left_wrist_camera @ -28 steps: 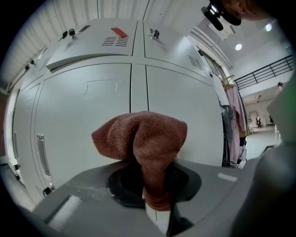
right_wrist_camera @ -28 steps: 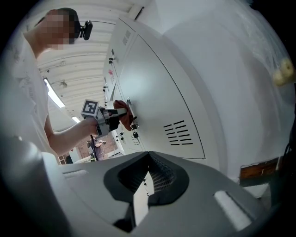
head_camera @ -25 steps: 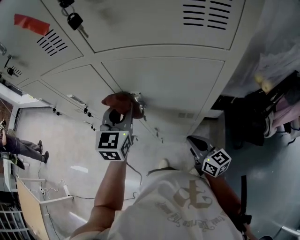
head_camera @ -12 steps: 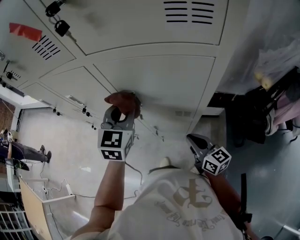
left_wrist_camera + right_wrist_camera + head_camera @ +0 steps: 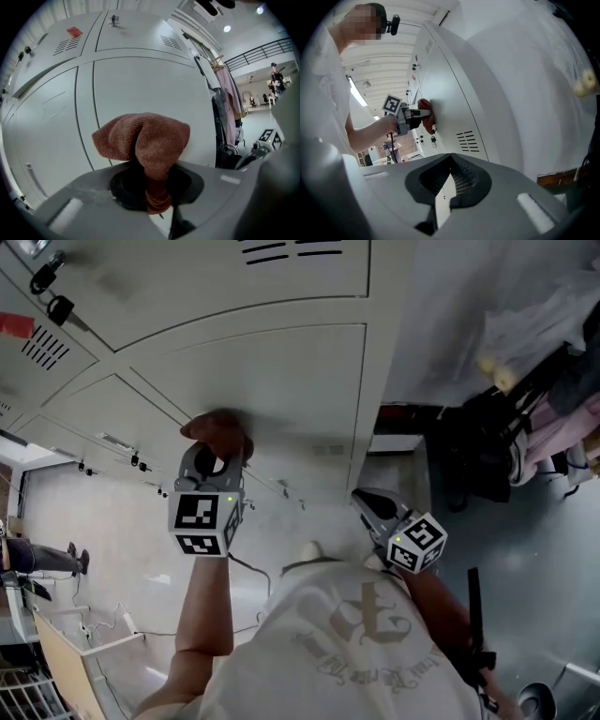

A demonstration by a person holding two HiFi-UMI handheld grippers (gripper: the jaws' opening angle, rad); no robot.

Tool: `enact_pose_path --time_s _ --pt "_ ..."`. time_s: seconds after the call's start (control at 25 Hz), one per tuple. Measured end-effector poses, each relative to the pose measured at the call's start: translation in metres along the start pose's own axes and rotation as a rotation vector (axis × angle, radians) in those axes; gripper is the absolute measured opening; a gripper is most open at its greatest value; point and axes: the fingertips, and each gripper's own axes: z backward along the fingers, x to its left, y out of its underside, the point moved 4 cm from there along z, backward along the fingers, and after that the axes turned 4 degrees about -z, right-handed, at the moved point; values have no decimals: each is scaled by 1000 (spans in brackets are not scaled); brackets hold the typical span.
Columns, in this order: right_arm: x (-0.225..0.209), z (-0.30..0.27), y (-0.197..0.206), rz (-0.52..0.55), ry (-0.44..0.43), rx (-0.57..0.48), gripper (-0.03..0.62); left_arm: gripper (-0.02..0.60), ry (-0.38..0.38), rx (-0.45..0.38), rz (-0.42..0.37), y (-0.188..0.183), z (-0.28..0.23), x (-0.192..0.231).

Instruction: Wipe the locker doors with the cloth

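Observation:
A rust-brown cloth (image 5: 217,430) is pressed flat against a pale grey locker door (image 5: 281,381), near that door's left seam. My left gripper (image 5: 216,451) is shut on the cloth. In the left gripper view the cloth (image 5: 145,138) bunches out of the jaws and hides the fingertips of the left gripper (image 5: 151,187), with the door (image 5: 140,79) close behind. My right gripper (image 5: 364,499) hangs low beside the lockers' right end, shut and holding nothing. The right gripper view looks past the right gripper (image 5: 443,190) at the cloth (image 5: 426,118) on the door.
Padlocks (image 5: 54,306) hang on upper lockers, beside a red tag (image 5: 13,324). Vent slots (image 5: 281,249) mark the door above. Dark bags and hanging clothes (image 5: 511,427) crowd the right. A distant person (image 5: 37,559) stands at the left edge.
The head view has swung, so the lockers sit further left in the picture. The left gripper stays against the same door with the cloth, shifted only slightly. The right gripper remains low.

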Motion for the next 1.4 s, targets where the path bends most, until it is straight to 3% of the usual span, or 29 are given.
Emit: enact_pose_path --time_s 0.52,0.68,0.92,1.28,1.4 --pt "-9 11 -28 91 1 -25 8 78 40 -88 15 -15 -15 -40" --pt "-9 2 -41 109 -14 -42 8 79 65 -114 -19 -25 -29 -54" --pt "-7 14 -34 112 -26 -15 8 78 83 -131 -3 -25 -31 -79" --pt "-8 16 -32 115 -54 -23 8 78 146 -157 -13 -37 -38 -104" --pt "-10 32 -33 114 -46 -30 8 78 198 -177 14 -46 -40 -126"
